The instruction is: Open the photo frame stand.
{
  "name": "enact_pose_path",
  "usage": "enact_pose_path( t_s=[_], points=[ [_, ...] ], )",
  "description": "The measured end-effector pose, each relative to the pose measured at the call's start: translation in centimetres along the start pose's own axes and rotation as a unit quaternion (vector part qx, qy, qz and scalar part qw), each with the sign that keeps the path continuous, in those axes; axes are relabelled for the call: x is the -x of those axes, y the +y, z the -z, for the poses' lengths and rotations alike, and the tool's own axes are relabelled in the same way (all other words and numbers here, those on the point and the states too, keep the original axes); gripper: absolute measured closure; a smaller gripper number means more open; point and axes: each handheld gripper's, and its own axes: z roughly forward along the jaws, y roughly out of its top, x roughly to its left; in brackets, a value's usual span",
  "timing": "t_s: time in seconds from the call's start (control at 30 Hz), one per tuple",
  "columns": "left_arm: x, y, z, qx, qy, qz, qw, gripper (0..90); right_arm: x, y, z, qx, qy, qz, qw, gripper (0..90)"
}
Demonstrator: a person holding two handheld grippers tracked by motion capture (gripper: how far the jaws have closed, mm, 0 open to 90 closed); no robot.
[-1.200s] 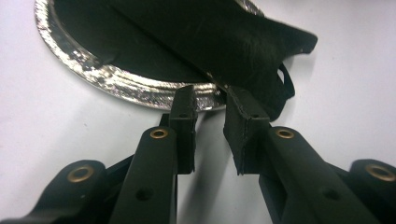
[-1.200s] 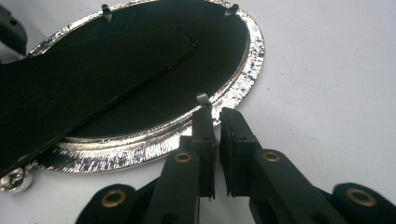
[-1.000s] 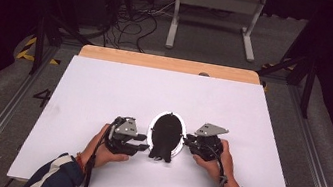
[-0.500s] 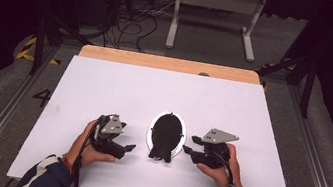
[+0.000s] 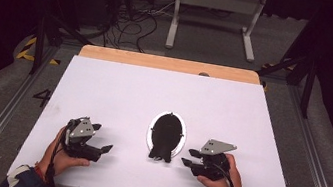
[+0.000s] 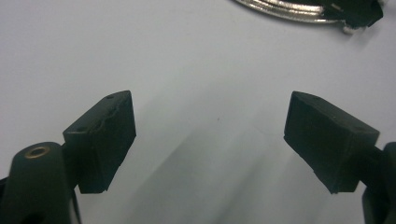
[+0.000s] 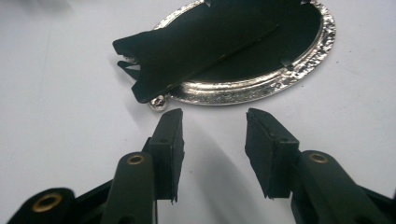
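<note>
Open white table (image 5: 119, 91) all around us, only the oval silver frame (image 5: 166, 134) lay between our left gripper (image 5: 106, 149) and right gripper (image 5: 185, 157), bare gaps on both sides.

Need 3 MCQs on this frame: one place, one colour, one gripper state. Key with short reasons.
1. The oval frame lies:
A. between the two grippers
B. at the table's far edge
C. in the left gripper

2. The frame's rim is:
A. red
B. silver
C. blue

3. The left gripper is:
A. shut on the frame
B. shut on nothing
C. open

1 A: it lies between the left gripper and the right gripper.
2 B: the right gripper view shows shiny silver metal.
3 C: jaws wide apart over the bare white table.
</note>
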Motion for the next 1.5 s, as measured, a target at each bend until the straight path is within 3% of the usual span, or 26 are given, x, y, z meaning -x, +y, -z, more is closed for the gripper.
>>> enact_pose_path(
  t_s=[0.27,0.37,0.53,0.97,1.3,1.5],
  points=[
    [0.3,-1.4,1.2,0.001,-0.015,0.025,0.9996,15.9,-1.0,0.2,-0.2,-0.007,0.005,0.019,0.9998,59.0],
    [0.3,-1.4,1.5,-0.003,-0.007,0.043,0.9991,15.5,-1.2,0.3,-0.5,-0.013,0.011,0.022,0.9996,60.5],
    [-0.1,-1.5,1.4,-0.014,0.008,0.052,0.9985,15.8,-1.5,0.5,-0.9,-0.016,0.017,0.024,0.9994,60.0],
    [0.4,-1.4,1.1,-0.024,0.002,0.041,0.9989,15.0,-2.8,0.9,-2.5,-0.020,0.030,0.021,0.9991,54.9],
    [0.5,-1.4,1.0,-0.025,0.000,0.036,0.9990,14.5,-3.1,1.1,-3.2,-0.032,0.003,0.021,0.9993,56.2],
    [0.5,-1.4,1.1,-0.026,-0.001,0.036,0.9990,14.2,-2.9,1.1,-3.2,-0.034,0.004,0.017,0.9993,58.9]
  ],
)
